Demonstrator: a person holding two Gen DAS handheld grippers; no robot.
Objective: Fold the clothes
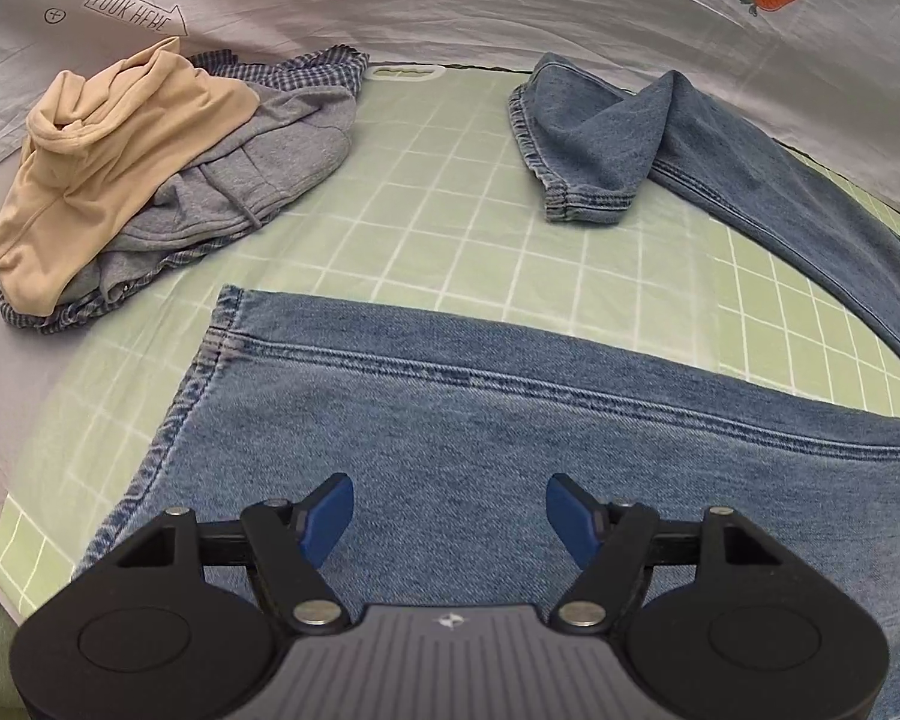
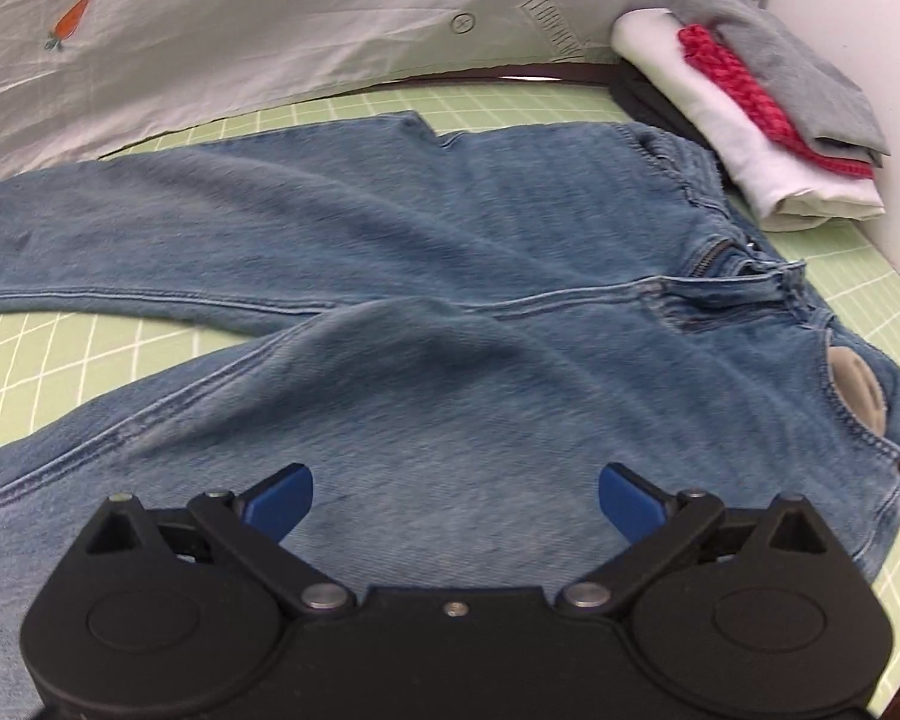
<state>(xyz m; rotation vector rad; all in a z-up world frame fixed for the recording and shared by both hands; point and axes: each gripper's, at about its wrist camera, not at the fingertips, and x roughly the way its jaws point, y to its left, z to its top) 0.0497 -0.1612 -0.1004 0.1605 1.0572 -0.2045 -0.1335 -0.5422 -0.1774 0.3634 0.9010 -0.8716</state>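
Left hand-held gripper (image 1: 449,516) tilted over jeans (image 1: 510,420), right hand-held gripper (image 2: 456,501) likewise, both agape

A green grid-lined mat (image 1: 450,192) is carrying everything: blue jeans (image 2: 450,276) are sprawling across the middle, an unfolded clothes heap (image 1: 150,180) is sitting upper left in the left view, a folded stack (image 2: 762,114) upper right in the right view.

i saw jeans (image 2: 450,276) of coarse matt denim on a smooth matt gridded mat (image 1: 450,192); my left gripper (image 1: 449,519) was matt black plastic with metal pins.
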